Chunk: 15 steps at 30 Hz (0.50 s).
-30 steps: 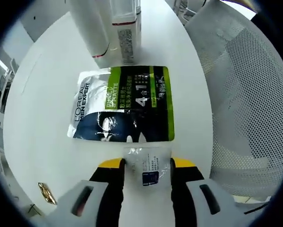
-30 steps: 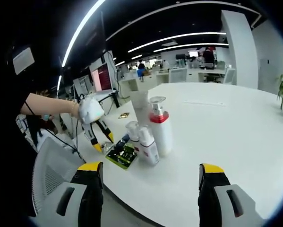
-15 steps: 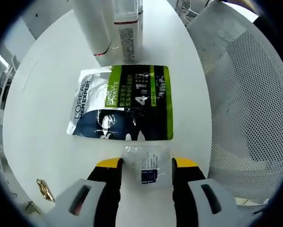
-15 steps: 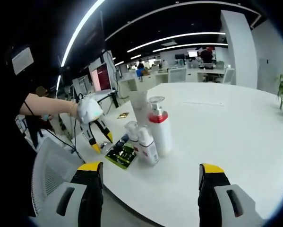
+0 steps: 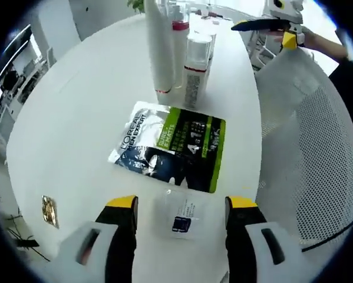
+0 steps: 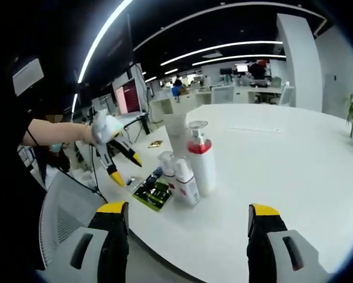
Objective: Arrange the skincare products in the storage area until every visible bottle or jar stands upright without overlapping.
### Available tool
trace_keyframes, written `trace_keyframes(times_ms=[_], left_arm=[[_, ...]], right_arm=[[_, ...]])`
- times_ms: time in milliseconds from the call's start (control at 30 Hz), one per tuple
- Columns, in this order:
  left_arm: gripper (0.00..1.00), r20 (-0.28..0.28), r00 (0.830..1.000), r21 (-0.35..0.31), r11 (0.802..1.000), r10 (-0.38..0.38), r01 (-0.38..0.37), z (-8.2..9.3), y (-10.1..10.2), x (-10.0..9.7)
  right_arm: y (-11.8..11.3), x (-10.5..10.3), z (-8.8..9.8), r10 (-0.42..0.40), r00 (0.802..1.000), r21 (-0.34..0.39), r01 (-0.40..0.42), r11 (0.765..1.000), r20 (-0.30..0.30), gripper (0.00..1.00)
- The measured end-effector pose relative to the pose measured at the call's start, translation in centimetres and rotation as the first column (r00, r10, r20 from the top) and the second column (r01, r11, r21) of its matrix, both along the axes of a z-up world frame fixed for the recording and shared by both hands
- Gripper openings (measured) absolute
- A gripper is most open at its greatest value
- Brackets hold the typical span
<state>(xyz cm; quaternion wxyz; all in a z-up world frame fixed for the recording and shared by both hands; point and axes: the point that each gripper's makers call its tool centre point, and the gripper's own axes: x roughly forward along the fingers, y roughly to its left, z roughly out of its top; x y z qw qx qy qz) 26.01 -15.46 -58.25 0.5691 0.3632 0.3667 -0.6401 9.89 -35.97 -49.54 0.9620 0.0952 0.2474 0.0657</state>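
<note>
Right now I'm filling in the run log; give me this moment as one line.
left gripper: open above small clear packet | right gripper: open, empty | sachet: flat on table | bottles: upright

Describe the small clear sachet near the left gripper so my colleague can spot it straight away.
On the round white table, find the cluster of upright bottles, then the flat L'Oreal Men Expert pouch lying in front of them. Just beyond it, near the table edge, lies the small clear sachet, transparent with a dark blue square label, far smaller than the pouch.

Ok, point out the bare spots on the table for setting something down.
Bare table stretches beyond the pump bottle. More room lies between the green sachet and gold wrapper. It is crowded where the bottles, sachet and clear packet cluster.
</note>
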Motion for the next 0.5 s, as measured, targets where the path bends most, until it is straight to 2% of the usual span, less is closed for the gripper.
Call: trace_keyframes(times_ms=[100,133,200,333,500], left_arm=[[0.61,-0.008,0.998,-0.043,0.997,0.068,-0.068,1.0,0.1,-0.3],[0.63,-0.013,0.996,-0.057,0.995,0.084,-0.084,0.9,0.2,0.0],[0.65,-0.042,0.989,-0.094,0.985,0.140,-0.143,1.5,0.3,-0.3],[0.66,-0.102,0.963,-0.162,0.951,0.248,-0.262,2.5,0.4,-0.8],[0.71,-0.104,0.940,-0.183,0.923,0.325,-0.339,2.5,1.4,-0.1]], right_arm=[[0.1,0.0,0.0,0.005,1.000,-0.001,-0.005,1.000,0.003,0.85],[0.1,0.0,0.0,0.006,1.000,0.000,-0.006,1.000,0.004,0.85],[0.1,0.0,0.0,0.008,1.000,0.001,-0.008,1.000,0.006,0.85],[0.2,-0.1,0.0,0.016,1.000,0.000,-0.016,1.000,0.009,0.85],[0.4,-0.1,0.0,0.027,1.000,-0.003,-0.027,1.000,0.009,0.85]])
